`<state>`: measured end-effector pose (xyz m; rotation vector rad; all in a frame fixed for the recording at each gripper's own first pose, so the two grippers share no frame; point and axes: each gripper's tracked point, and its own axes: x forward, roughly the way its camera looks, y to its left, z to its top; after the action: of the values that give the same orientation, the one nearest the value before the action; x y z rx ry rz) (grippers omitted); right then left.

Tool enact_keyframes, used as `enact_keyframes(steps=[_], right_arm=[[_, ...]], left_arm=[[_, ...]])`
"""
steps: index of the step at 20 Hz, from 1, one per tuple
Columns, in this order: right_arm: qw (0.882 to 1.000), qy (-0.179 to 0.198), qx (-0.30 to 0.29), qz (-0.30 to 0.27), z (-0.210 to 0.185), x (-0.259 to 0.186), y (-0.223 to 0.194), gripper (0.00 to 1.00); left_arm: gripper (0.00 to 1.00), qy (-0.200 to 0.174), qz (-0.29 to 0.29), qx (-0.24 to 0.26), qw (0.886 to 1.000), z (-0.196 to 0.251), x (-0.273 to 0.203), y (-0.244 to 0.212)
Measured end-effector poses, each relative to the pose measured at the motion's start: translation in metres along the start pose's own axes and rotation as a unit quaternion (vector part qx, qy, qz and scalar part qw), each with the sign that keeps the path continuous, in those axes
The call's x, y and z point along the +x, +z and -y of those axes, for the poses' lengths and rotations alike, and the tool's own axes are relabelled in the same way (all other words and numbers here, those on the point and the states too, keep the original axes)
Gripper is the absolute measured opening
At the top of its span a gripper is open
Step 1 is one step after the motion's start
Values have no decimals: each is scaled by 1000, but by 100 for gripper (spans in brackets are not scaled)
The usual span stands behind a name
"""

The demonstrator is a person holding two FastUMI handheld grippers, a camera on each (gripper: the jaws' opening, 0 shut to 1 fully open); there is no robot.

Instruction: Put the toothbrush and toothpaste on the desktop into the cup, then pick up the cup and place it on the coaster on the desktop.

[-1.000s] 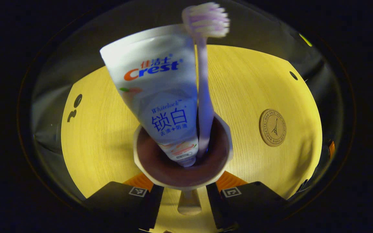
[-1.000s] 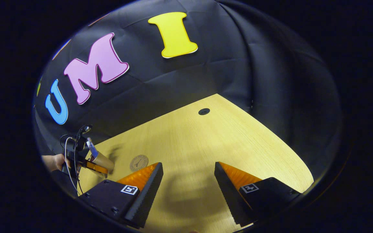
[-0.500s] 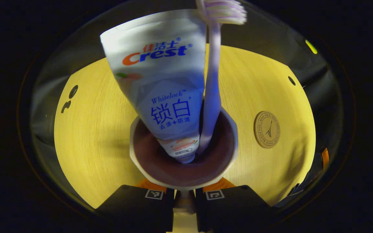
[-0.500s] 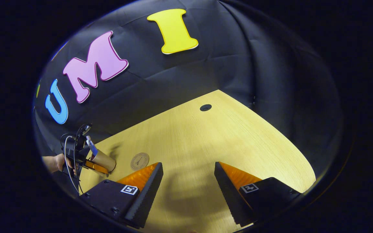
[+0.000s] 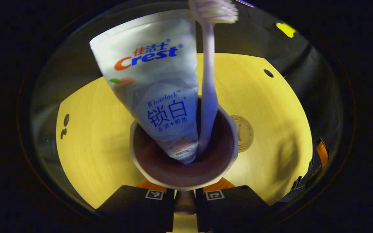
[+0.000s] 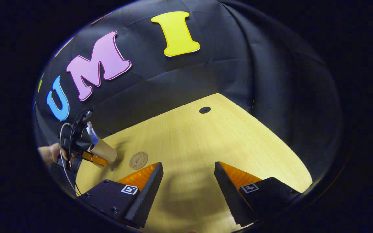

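Your work surface is a pale wood-grain bench [image 6: 199, 145] backed by black cloth, with one round cable hole [image 6: 204, 110]. Count: one tan cup [image 5: 183, 155], one white toothpaste tube [image 5: 155, 84] and one lilac toothbrush [image 5: 207, 97] standing inside it, one round cork coaster [image 5: 245, 133] partly hidden behind the cup. Your left tool [image 5: 184, 197] clamps the cup's handle. Your right tool [image 6: 189, 191] hangs spread, holding nothing.
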<state>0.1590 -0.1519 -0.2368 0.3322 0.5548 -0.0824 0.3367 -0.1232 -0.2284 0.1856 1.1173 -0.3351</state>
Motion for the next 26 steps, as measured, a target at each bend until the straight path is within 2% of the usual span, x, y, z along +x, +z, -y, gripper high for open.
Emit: enact_keyframes(steps=[2, 5, 8, 9, 10, 19, 20, 21, 22, 25, 26], right_arm=[[1000, -6, -6, 1, 9, -8, -3, 98], [1000, -18, -3, 3, 23, -20, -7, 98], [1000, -27, 1, -2, 36, -30, -13, 98], [1000, -29, 2, -2, 39, -33, -14, 98], [1000, -30, 3, -1, 41, -37, -14, 98], [999, -41, 11, -8, 57, -54, -26, 98], [999, -40, 12, -7, 57, -56, -26, 98], [999, -38, 11, -6, 56, -58, -26, 98], [999, -37, 10, -6, 55, -60, -26, 98], [999, -35, 8, -3, 52, -63, -26, 98], [999, -35, 7, -1, 51, -67, -25, 98]], left_arm=[[37, -3, -3, 23, 1000, 18, 7, 7], [28, -15, -5, 41, 999, 47, 17, 14], [37, -18, -12, 60, 998, 69, 25, 18], [33, -18, -14, 66, 998, 74, 29, 18], [33, -17, -18, 72, 997, 79, 32, 17], [33, 6, -46, 99, 994, 96, 46, 10], [38, 9, -47, 98, 994, 98, 48, 12], [33, 16, -53, 97, 994, 97, 47, 10], [39, 23, -56, 97, 994, 95, 47, 10], [40, 25, -56, 91, 994, 99, 46, 6], [53, 25, -46, 90, 995, 101, 42, 9]])
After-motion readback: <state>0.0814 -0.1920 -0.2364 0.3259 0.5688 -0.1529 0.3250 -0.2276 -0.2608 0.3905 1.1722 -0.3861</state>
